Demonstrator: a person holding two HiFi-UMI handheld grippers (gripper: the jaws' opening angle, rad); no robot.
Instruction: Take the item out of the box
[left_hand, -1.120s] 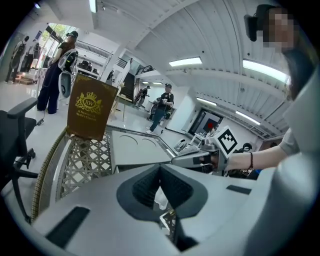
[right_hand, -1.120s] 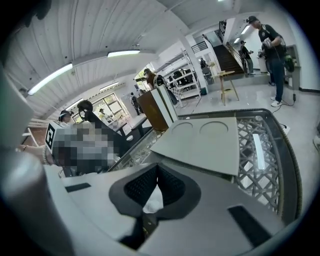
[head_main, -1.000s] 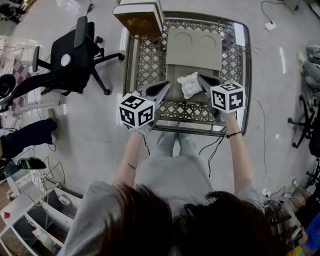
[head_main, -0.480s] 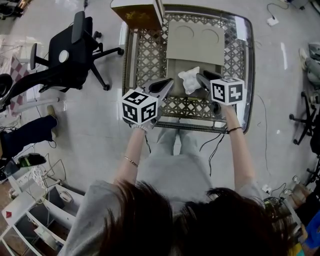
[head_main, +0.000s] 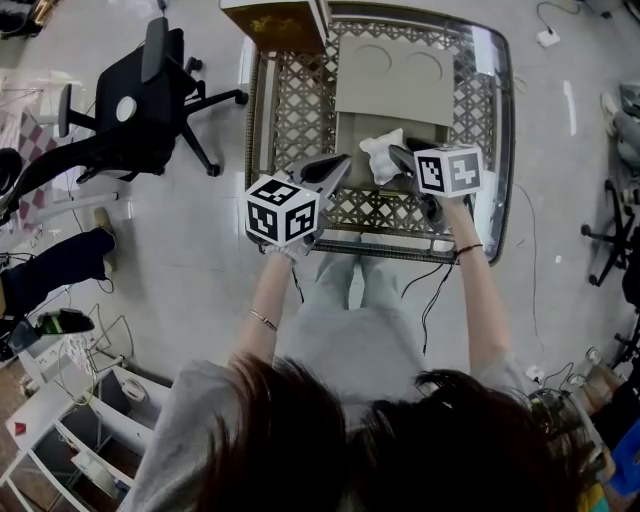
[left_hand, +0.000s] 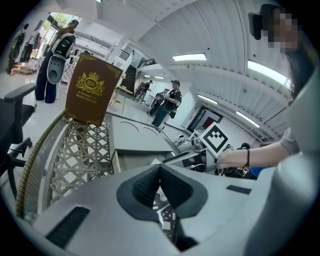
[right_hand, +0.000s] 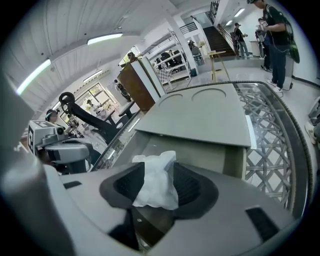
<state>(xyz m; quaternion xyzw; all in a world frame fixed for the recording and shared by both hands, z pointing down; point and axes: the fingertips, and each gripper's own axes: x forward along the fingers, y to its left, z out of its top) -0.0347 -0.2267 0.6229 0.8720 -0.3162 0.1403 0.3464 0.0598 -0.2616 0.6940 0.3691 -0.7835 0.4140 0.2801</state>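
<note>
White wad (right_hand: 152, 176) sat centre frame, between the right gripper's (right_hand: 159, 184) jaws — jaws opening wide, grip loosening.

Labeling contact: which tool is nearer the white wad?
Right. The right tool straddles the wad, its jaws opening with the wad between them, over the box. The left tool is shut and empty, apart to the wad's left.

Grey short-sleeved shirt (head_main: 190, 430), dark hair (head_main: 400, 450); grey left claw (head_main: 344, 160), right claw (head_main: 396, 152), black-and-white marker cubes (head_main: 282, 210).
</note>
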